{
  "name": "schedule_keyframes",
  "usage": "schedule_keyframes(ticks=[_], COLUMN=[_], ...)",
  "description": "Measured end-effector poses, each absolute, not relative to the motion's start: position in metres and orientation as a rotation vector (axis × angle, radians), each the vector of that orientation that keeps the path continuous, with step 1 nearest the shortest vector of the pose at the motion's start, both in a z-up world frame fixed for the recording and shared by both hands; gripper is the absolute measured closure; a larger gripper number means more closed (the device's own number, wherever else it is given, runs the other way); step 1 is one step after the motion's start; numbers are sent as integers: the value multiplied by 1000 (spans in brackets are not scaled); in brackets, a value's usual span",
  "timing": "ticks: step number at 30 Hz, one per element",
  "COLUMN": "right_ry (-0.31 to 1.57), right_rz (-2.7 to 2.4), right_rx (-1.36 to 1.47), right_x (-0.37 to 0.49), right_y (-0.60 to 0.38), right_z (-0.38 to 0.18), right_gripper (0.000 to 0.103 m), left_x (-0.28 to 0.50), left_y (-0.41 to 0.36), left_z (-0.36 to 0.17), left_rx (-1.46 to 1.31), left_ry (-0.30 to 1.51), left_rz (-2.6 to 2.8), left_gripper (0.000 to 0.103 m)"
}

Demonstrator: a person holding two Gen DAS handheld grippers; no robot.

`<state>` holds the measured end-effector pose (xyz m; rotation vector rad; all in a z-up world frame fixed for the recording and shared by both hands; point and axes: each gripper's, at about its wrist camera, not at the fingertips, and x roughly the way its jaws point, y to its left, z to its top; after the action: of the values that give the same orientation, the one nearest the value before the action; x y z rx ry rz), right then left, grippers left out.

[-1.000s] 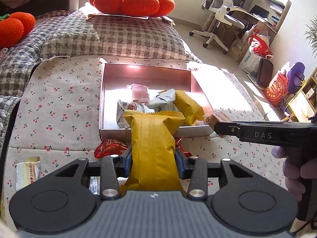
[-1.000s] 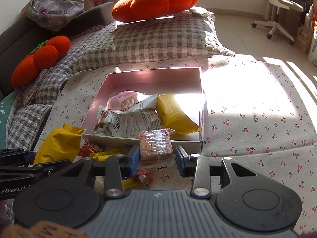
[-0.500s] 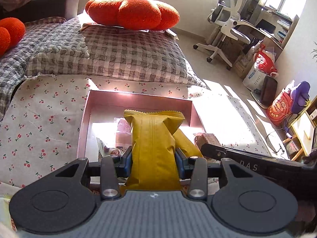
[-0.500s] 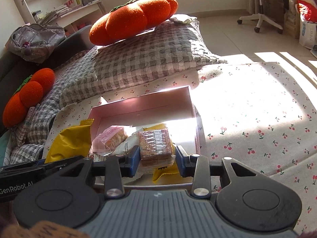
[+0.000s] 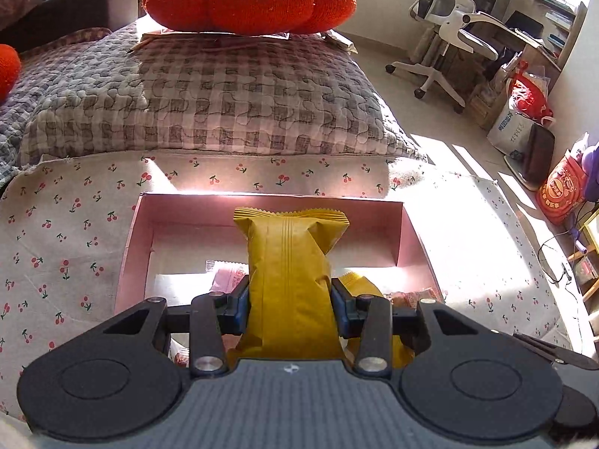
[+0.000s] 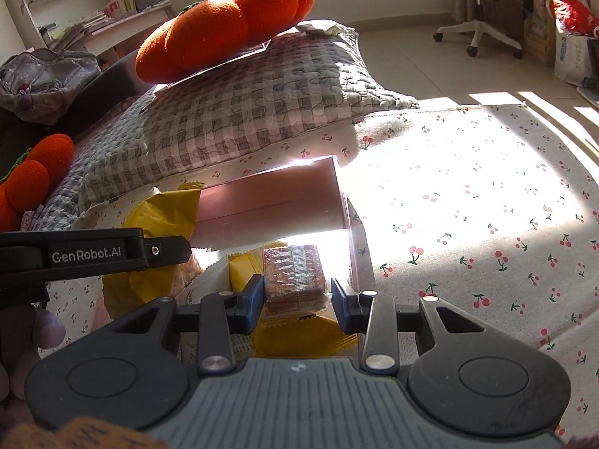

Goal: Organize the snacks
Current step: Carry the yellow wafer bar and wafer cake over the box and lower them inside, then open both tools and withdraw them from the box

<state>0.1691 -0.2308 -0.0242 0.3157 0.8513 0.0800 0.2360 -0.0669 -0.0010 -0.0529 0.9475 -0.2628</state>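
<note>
Left claw (image 5: 288, 295) grips yellow packet (image 5: 288, 262); only right view shows right claw (image 6: 295, 292) clamping cracker pack (image 6: 294, 277).

My yellow packet (image 5: 288, 280) hides much of the box (image 5: 138, 232) floor; sun glare washes out the wrappers (image 5: 228, 275) below.
</note>
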Motion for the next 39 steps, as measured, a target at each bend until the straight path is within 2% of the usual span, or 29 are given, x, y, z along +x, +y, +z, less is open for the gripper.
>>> schedule_keyframes(ticks=[5,8,12,16,29,39], right_ry=[836,828,815,807,827,875], right_rz=[81,75,79,88,108,116], right_rx=[297,290,303,295,198,159], right_x=[169,169,166,162,137,115], right_y=[-229,-228,-230,-230,-229,-228], right_z=[-24,-23,-17,-10,10,14], right_gripper=[66,58,40,33,19,13], left_x=[239,239,235,227,185,140], left_y=[-66,-64,-63,-60,-35,-17], left_z=[-6,-5,-1,6,28,33], left_rx=[-50,-60,-69,-61,-96,-73], left_ry=[954,946,930,908,859,857], left_rz=[-258,-257,-257,-263,-283,-271], left_gripper=[54,52,43,34,13,6])
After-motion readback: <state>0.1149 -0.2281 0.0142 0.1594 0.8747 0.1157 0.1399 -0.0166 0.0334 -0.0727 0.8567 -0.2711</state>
